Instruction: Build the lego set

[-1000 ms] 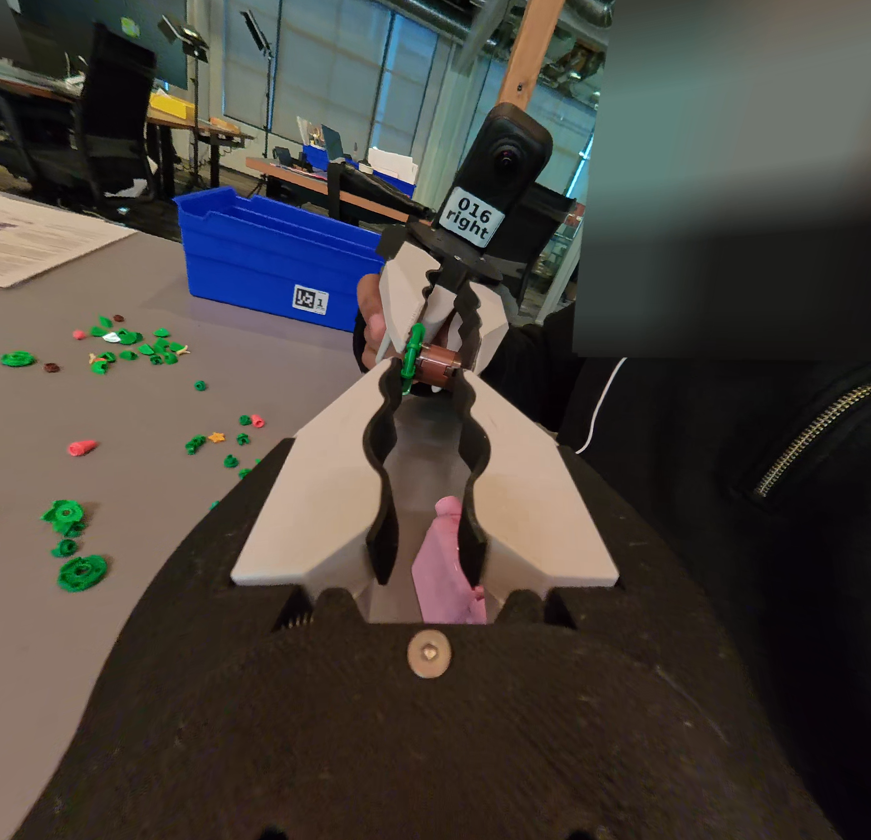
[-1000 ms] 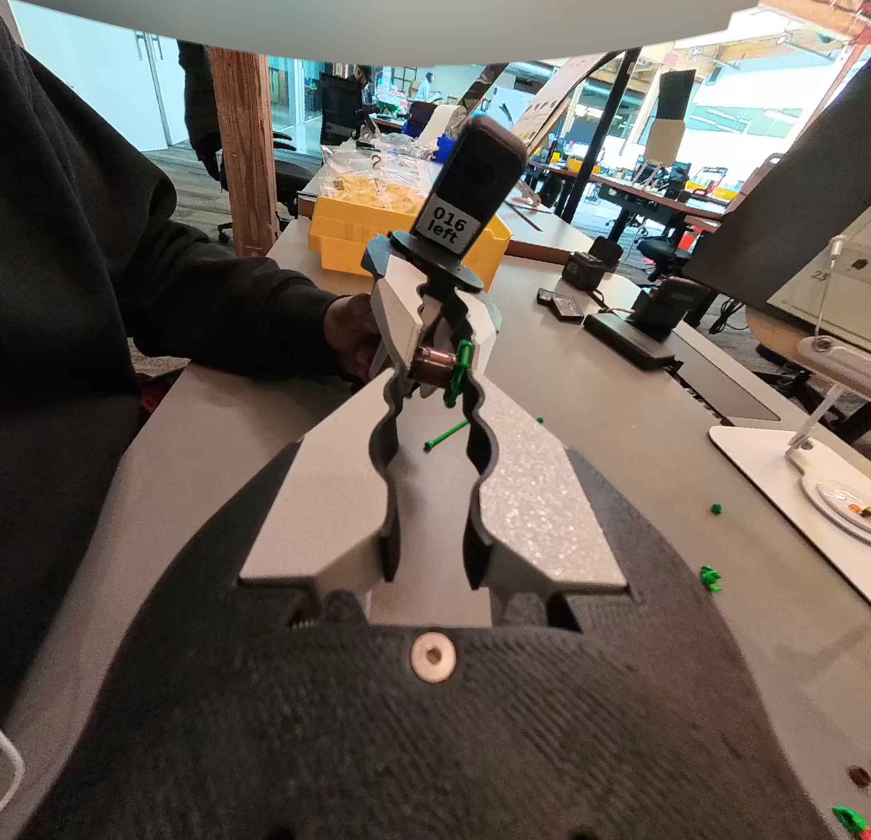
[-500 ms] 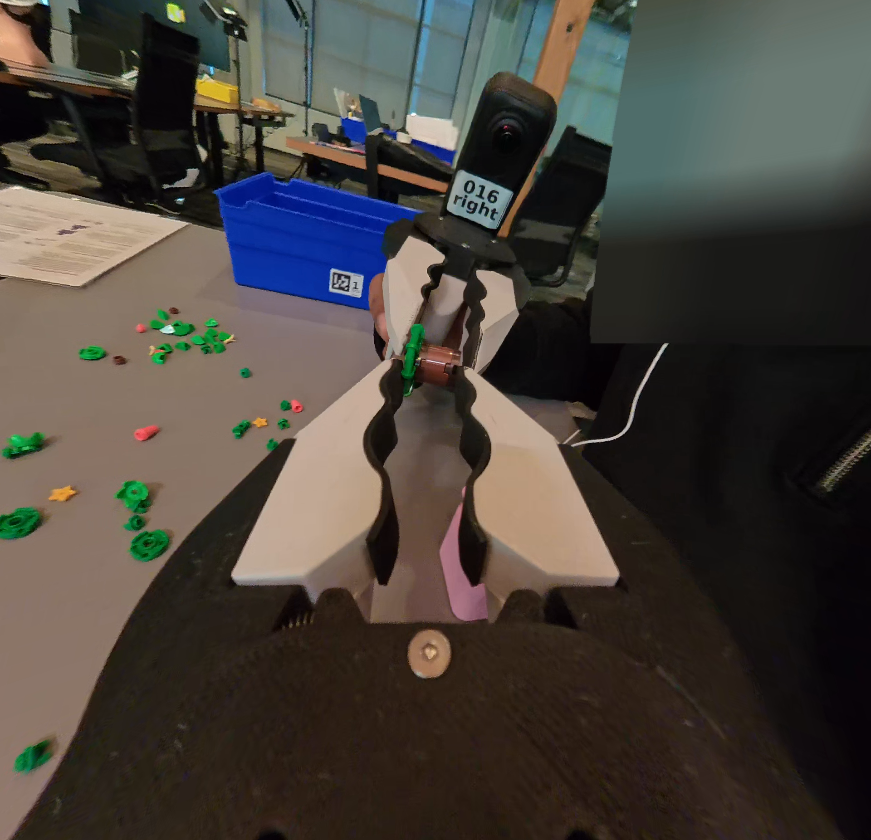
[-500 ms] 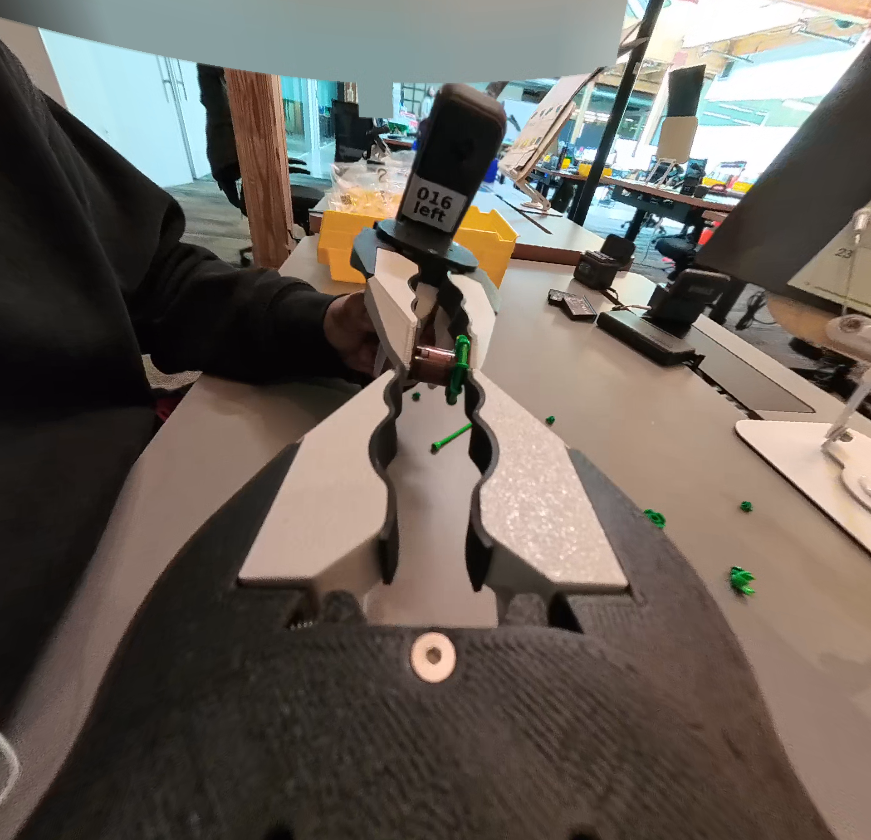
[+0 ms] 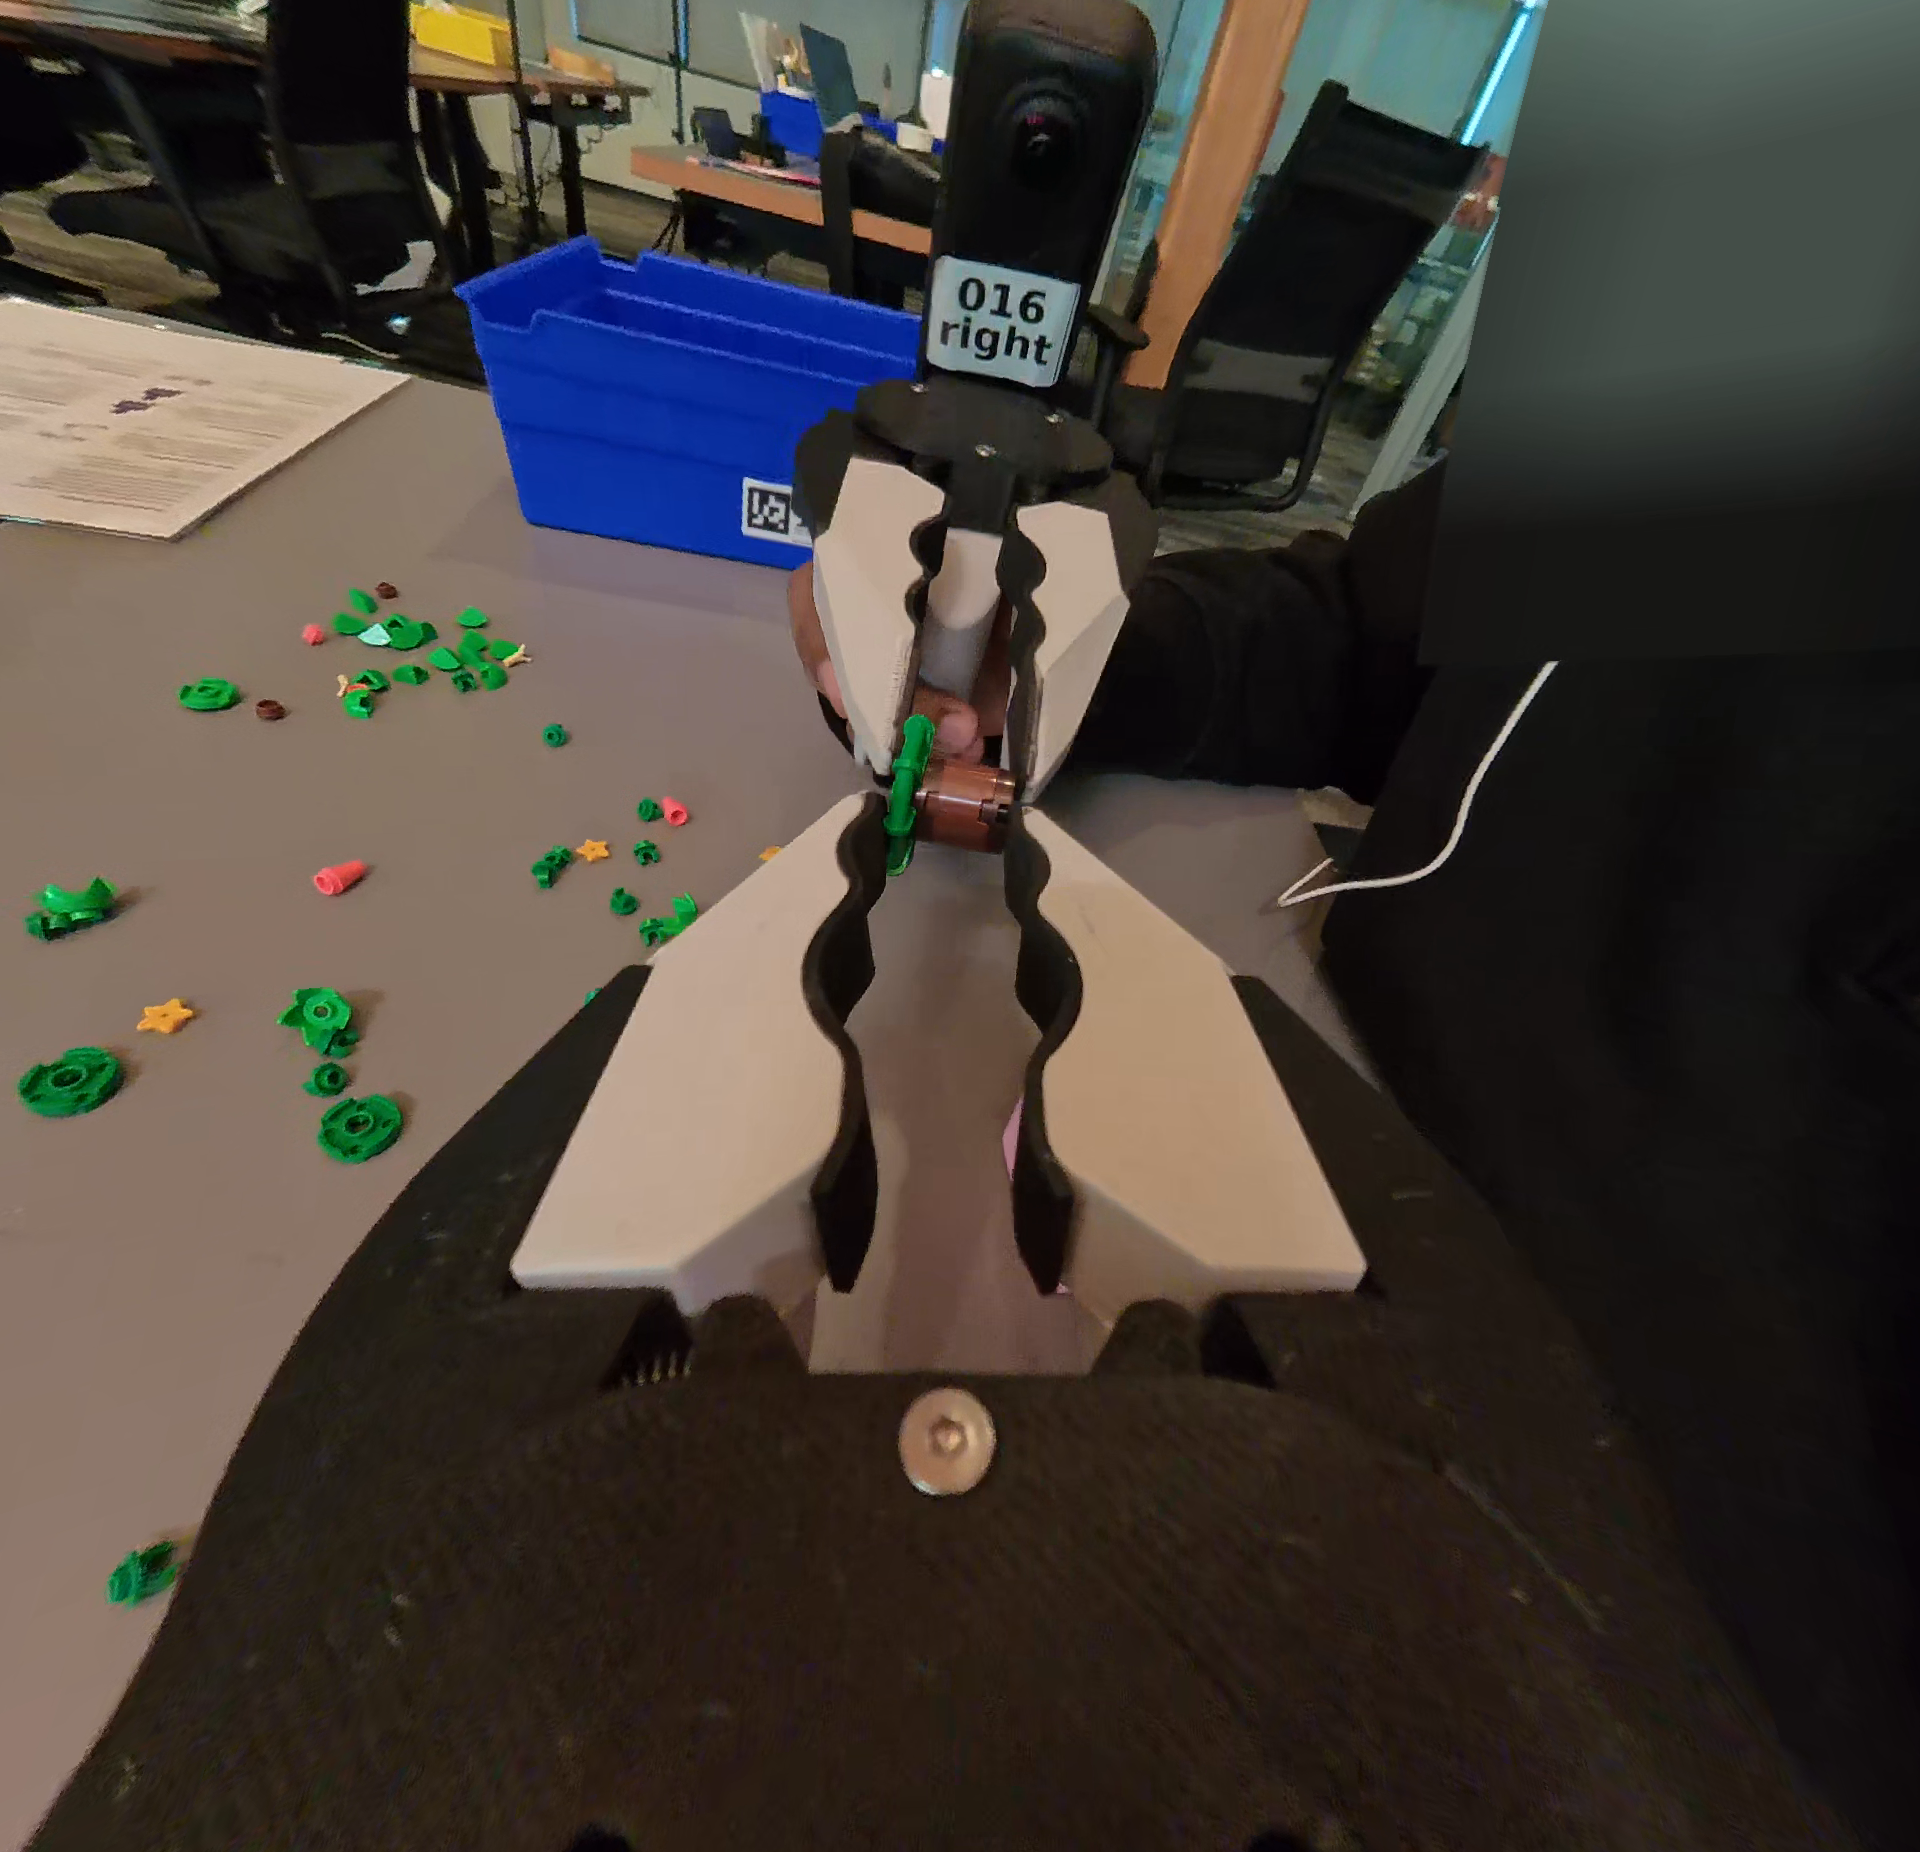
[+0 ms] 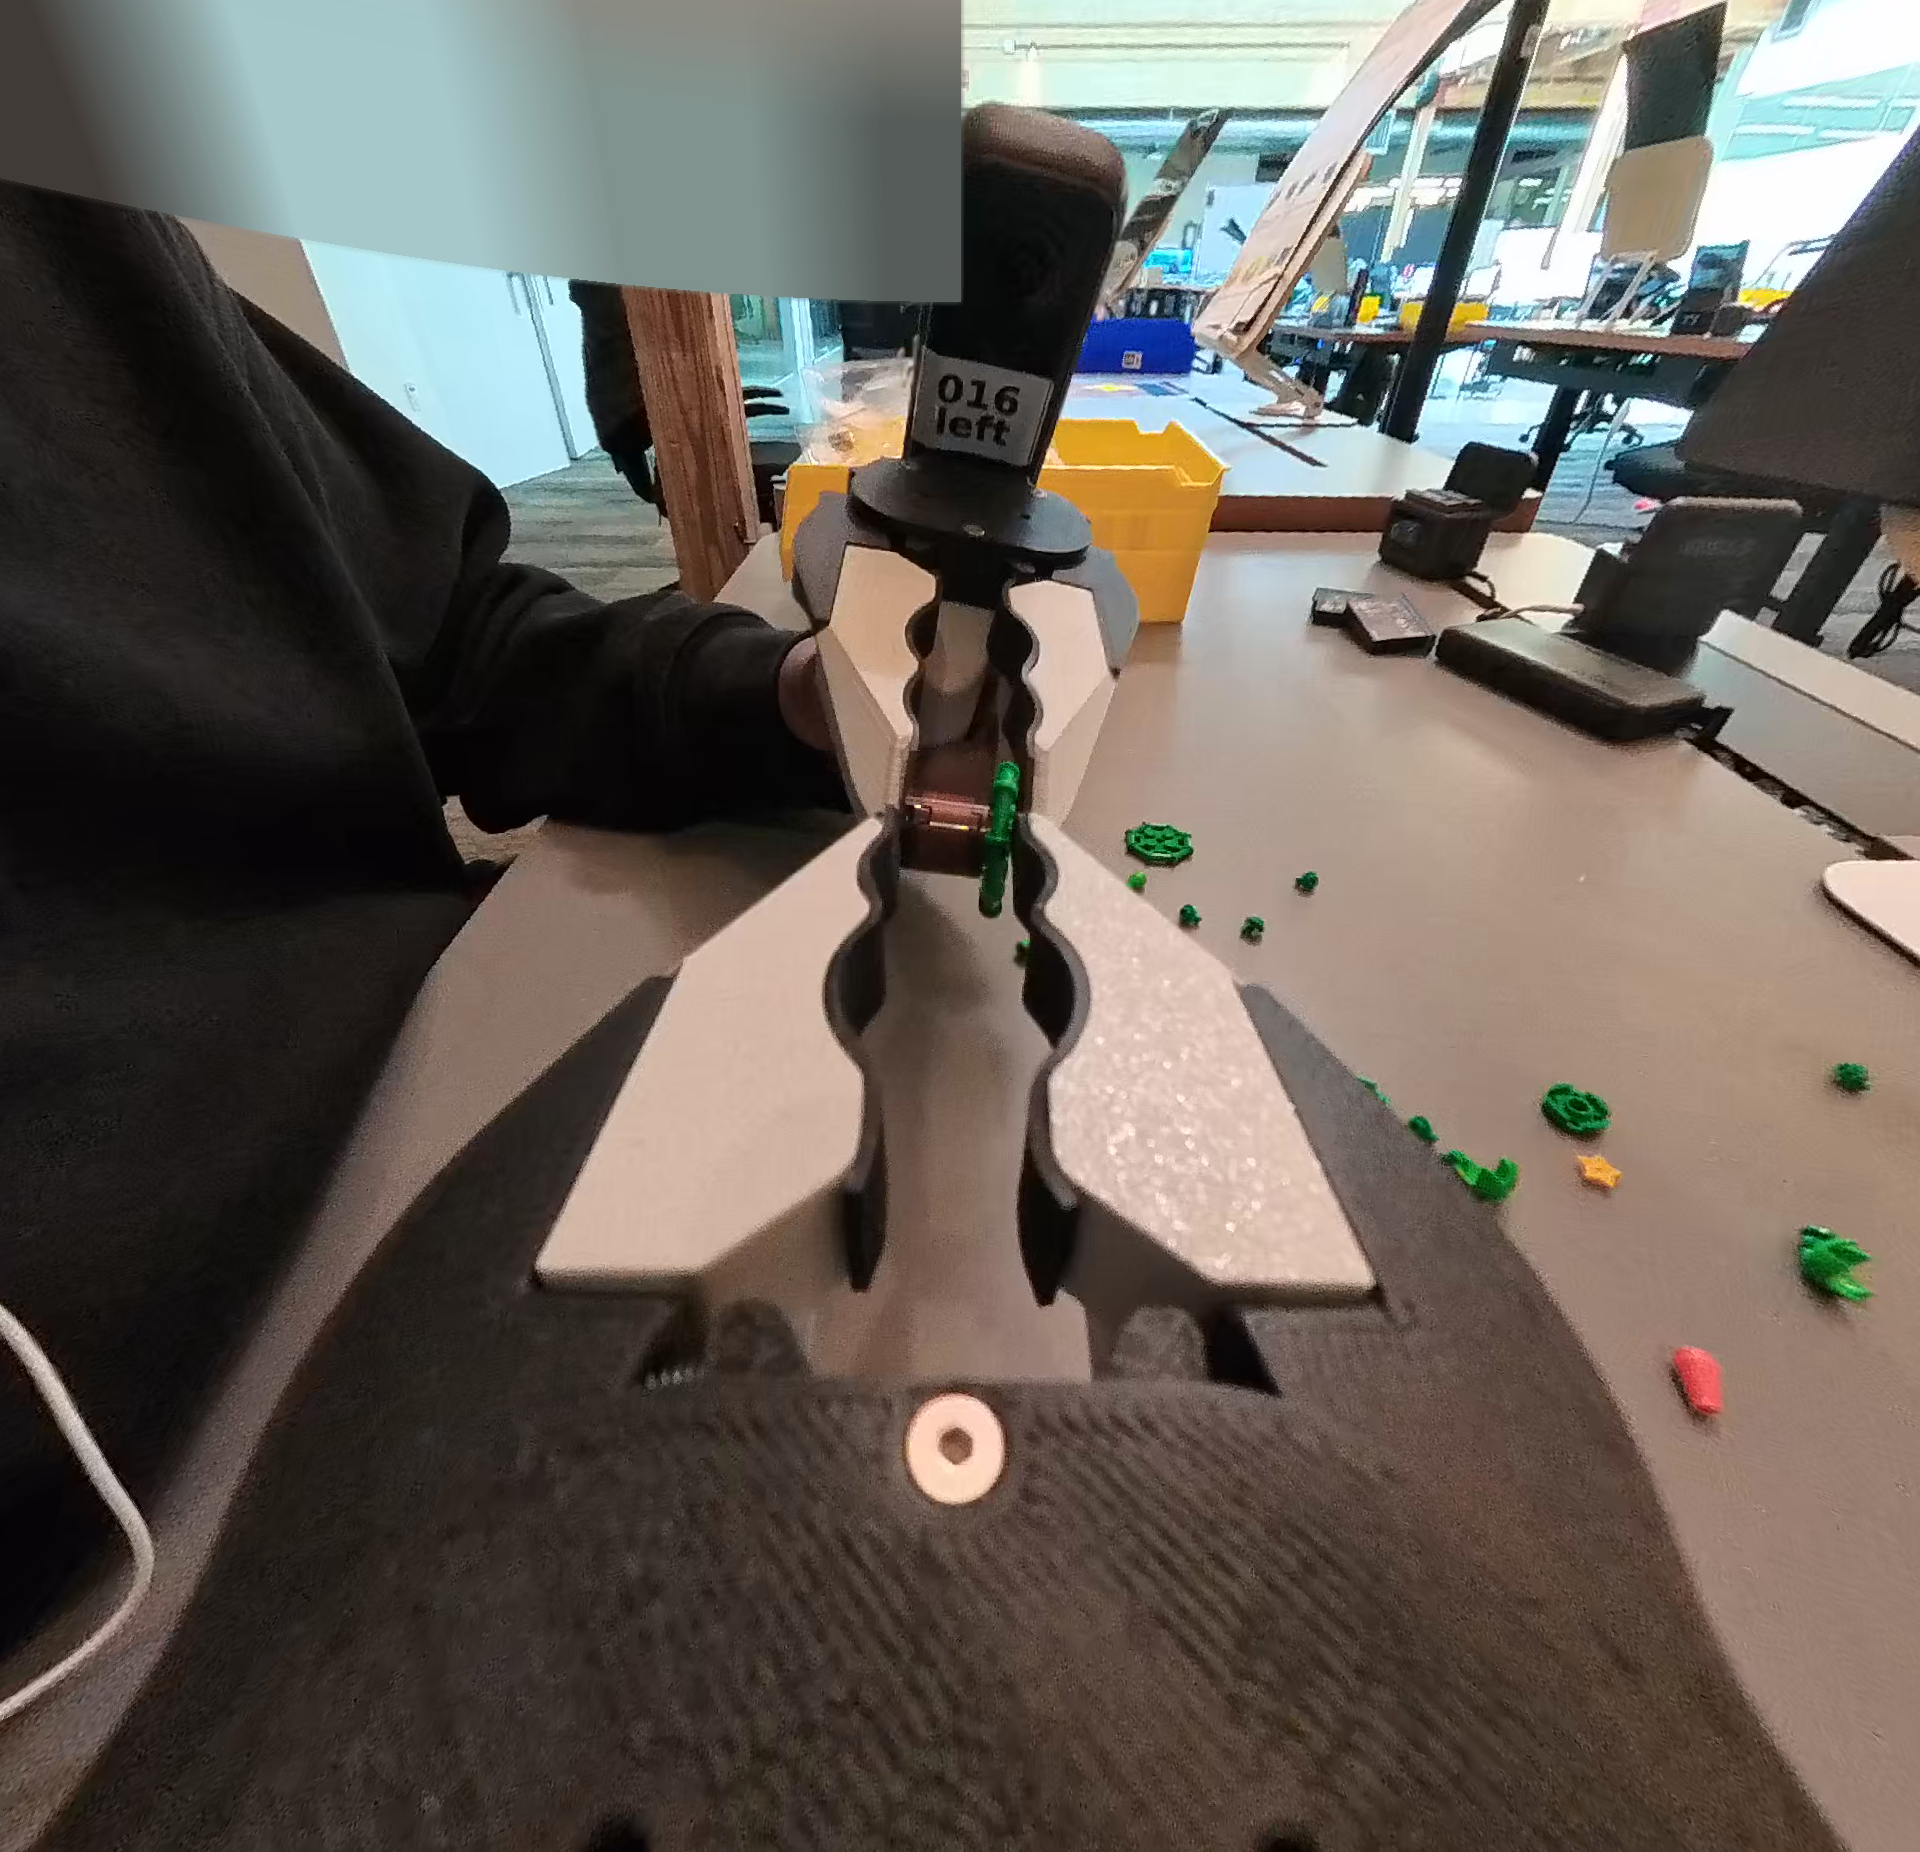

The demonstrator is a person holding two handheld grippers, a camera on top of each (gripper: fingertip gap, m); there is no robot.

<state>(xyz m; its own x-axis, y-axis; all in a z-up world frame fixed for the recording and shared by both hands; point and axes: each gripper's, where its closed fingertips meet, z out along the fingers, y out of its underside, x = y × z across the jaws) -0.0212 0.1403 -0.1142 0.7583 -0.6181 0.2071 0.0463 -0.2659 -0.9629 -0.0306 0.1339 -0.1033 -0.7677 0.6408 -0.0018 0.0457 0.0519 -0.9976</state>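
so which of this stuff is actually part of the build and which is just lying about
Part of the job:
- brown round piece with green stem piece, gripped between left gripper and right gripper
- loose green pieces, orange star and pink cone on the table

Lying about:
- blue bin
- yellow bin
- printed sheet
- black devices

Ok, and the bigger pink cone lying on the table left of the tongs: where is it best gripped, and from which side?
Grip the pink cone across its wider end, coming from above, closing on its two long sides. It lies on its side on the grey table; the tapered tip would probably slip. First free one: left tongs and right tongs are shut on the brown-and-green piece.
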